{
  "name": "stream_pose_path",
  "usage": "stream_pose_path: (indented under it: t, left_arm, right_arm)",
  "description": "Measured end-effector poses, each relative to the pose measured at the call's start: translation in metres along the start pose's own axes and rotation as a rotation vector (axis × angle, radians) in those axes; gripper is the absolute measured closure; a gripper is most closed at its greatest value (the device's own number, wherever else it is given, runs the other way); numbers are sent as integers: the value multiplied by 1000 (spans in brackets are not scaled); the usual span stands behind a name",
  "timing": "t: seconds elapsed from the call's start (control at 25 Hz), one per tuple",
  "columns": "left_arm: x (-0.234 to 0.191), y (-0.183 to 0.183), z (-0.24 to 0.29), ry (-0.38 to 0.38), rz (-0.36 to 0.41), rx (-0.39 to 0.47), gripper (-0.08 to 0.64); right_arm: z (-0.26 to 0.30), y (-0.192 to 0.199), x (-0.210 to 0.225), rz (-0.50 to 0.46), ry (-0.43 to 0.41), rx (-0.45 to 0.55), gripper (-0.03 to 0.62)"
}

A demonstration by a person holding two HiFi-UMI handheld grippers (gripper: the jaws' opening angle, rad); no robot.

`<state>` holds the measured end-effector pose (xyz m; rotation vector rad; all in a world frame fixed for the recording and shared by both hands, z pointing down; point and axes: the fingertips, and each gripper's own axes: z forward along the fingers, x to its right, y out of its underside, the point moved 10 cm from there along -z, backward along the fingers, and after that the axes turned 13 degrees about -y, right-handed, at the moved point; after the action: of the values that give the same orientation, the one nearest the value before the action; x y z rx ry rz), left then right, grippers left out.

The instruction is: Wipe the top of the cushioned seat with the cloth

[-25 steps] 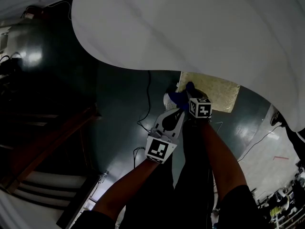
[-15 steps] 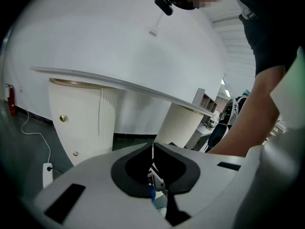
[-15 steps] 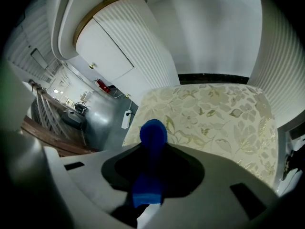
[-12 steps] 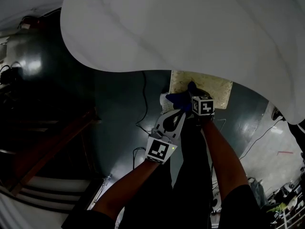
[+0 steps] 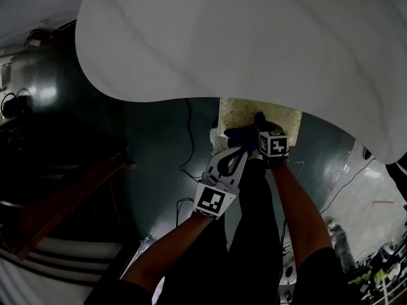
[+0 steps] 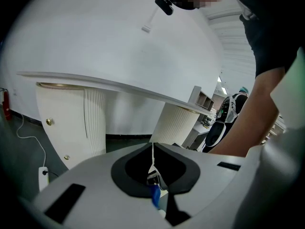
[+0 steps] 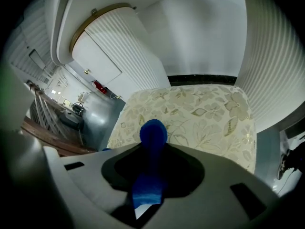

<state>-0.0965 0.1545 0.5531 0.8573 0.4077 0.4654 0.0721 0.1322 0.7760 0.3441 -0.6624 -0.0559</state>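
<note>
My right tongs (image 7: 152, 156) and left tongs (image 6: 153, 178) both pinched the blue cloth (image 7: 153, 133) over the cushioned seat (image 7: 205, 111). Held so bunched, it could miss most of the top.

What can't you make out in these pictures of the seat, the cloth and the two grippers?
Seat: far part hidden under the white tabletop, head view.
Cloth: whether it touches the seat, hidden by the right gripper itself, right gripper view.
Left gripper: jaws together; blue sliver between them too small to name, left gripper view.
</note>
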Motion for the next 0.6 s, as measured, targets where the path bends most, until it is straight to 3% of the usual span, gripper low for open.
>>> stream_pose_path:
  t: [0.6]
  left_arm:
    - [59, -18, 33, 49, 54, -10, 538]
  right_arm:
    - [-48, 8, 49, 4, 19, 7, 463]
